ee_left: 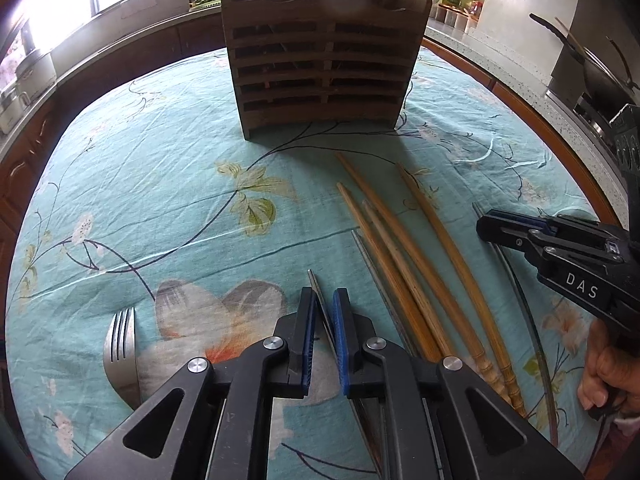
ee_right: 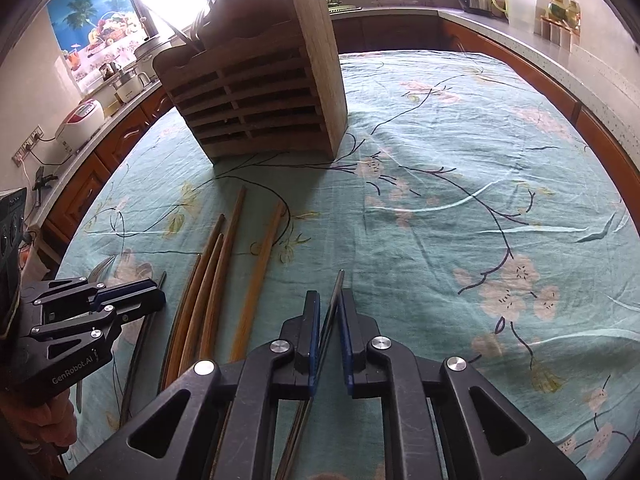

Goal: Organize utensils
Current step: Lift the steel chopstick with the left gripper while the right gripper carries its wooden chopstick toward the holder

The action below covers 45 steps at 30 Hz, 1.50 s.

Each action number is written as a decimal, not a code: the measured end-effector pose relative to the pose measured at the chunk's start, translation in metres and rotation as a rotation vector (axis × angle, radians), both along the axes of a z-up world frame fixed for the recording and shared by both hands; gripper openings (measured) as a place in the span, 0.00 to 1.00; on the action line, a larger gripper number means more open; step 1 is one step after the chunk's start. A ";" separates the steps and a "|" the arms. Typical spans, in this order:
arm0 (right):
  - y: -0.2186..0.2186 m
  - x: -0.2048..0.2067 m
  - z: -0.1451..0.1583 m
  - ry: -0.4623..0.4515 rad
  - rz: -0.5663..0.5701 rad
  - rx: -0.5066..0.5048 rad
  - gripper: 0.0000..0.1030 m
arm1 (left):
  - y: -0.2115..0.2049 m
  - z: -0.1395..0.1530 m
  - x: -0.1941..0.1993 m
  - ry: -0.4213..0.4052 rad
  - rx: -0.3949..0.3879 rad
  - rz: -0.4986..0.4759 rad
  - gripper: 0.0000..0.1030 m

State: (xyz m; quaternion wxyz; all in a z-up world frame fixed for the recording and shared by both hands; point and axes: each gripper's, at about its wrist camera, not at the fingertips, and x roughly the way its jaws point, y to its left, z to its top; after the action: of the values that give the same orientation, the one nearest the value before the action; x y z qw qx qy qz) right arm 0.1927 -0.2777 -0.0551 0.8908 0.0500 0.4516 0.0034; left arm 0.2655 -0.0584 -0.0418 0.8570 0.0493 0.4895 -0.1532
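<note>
**A:** Where are your two tools right now?

**B:** Your left hand-held gripper (ee_left: 323, 300) sits low over the worktop (ee_left: 160, 184), which is covered by a teal flowered cloth. Its blue pads are drawn in on a thin metal chopstick (ee_left: 316, 286) — the tip pokes out just past the fingertips. From the other camera you see the same gripper (ee_right: 158, 292) clamped near the end of that grey stick.

**A:** And the right one?

**B:** Your right hand-held gripper (ee_right: 329, 300) has a second metal chopstick (ee_right: 339, 280) slanting between its pads. The jaws stand very narrow, with the stick against the left pad and a sliver of space on the other side, so you cannot tell whether it is truly gripped. In the left view that gripper (ee_left: 486, 226) reaches in from the right edge, and your hand (ee_left: 604, 372) shows below it.

**A:** Where are the rest of the utensils?

**B:** Four wooden chopsticks (ee_left: 404, 248) lie side by side between your two grippers, tips towards the wooden holder (ee_left: 324, 64). One more metal chopstick (ee_left: 370, 260) rests just beside them on the left. A fork (ee_left: 120, 344) lies apart on the cloth — to the left, tines pointing away from you. The slatted holder stands upright farther back, with handles showing above its rim.
</note>
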 end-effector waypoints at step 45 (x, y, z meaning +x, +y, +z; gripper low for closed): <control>0.030 -0.080 0.166 -0.453 0.059 0.086 0.04 | 0.133 0.151 -0.126 -0.319 -0.400 0.062 0.02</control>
State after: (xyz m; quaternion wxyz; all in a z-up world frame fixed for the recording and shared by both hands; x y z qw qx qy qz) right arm 0.1124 -0.2477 0.1106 0.9660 0.0729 0.2408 0.0599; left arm 0.1396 0.0744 0.1093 0.9205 -0.1125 0.3092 -0.2107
